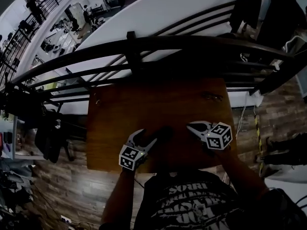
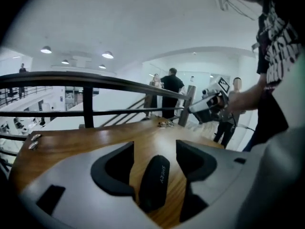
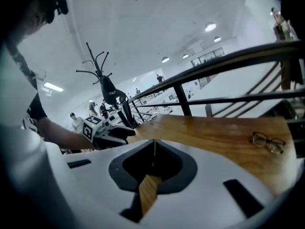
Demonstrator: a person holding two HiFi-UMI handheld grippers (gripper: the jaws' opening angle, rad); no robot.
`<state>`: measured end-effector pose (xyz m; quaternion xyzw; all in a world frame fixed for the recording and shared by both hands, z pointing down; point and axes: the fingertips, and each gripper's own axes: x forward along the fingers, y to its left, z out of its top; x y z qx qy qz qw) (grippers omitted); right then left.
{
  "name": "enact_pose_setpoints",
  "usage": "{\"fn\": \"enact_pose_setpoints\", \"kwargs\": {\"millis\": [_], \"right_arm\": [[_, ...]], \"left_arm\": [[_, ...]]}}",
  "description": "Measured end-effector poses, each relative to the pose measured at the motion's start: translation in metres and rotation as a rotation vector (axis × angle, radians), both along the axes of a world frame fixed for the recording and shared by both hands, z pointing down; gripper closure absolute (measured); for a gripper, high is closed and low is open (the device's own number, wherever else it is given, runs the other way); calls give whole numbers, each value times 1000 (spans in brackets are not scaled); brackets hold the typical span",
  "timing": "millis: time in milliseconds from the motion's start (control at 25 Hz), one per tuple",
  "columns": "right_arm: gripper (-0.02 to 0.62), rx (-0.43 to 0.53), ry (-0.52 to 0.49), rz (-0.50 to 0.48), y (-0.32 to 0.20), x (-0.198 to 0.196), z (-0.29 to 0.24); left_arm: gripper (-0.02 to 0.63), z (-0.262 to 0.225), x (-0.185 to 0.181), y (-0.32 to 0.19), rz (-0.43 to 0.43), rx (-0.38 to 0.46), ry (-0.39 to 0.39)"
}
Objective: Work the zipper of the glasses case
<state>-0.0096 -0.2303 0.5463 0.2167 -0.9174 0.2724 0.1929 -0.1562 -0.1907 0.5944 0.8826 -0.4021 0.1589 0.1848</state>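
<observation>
A black glasses case (image 2: 153,182) lies lengthwise between the jaws of my left gripper (image 2: 155,168). Strips of the wooden table (image 2: 95,140) show on both sides of the case, so the pads are not pressing on it, and the gripper is open. Its near end is hidden under the gripper body. From the head view the case (image 1: 162,132) is a dark shape just ahead of the left gripper (image 1: 147,137), near the table's front edge. My right gripper (image 1: 191,126) hovers to the right of it, shut with nothing between its jaws (image 3: 153,159).
A pair of glasses (image 1: 212,97) rests at the table's far right (image 3: 267,141). Small metal pieces (image 2: 33,141) sit at the far left corner. A dark metal railing (image 1: 144,47) runs along the far edge of the table (image 1: 158,104). People stand beyond it.
</observation>
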Motion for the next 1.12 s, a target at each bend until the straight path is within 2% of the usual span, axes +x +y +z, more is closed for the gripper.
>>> {"fn": "enact_pose_setpoints", "kwargs": {"millis": [80, 120, 160, 280, 360, 480, 560, 760, 960, 1120], "right_arm": [[595, 108, 7, 28, -4, 0, -18], [595, 158, 7, 41, -5, 0, -26], [595, 205, 7, 55, -5, 0, -34], [597, 319, -7, 107, -4, 2, -53], [597, 378, -27, 164, -7, 7, -62], [597, 447, -55, 268, -18, 21, -72], [597, 480, -65, 300, -26, 27, -79], [597, 538, -66, 270, -35, 14, -97], [597, 595, -66, 226, -39, -11, -113], [597, 592, -53, 230, -39, -14, -112]], "left_arm": [[355, -24, -8, -3, -91, 47, 2], [412, -36, -11, -4, -136, 74, 6], [465, -49, -13, -5, -180, 101, 23], [536, -80, -16, -8, -306, 151, 114], [598, -91, -20, -11, -382, 173, 136], [600, -108, -25, -21, -446, 248, 110], [600, -120, -28, -28, -465, 295, 89], [600, -148, -26, -50, -464, 370, 78], [600, -157, -24, -63, -469, 378, 65], [600, -154, -26, -58, -482, 365, 72]]}}
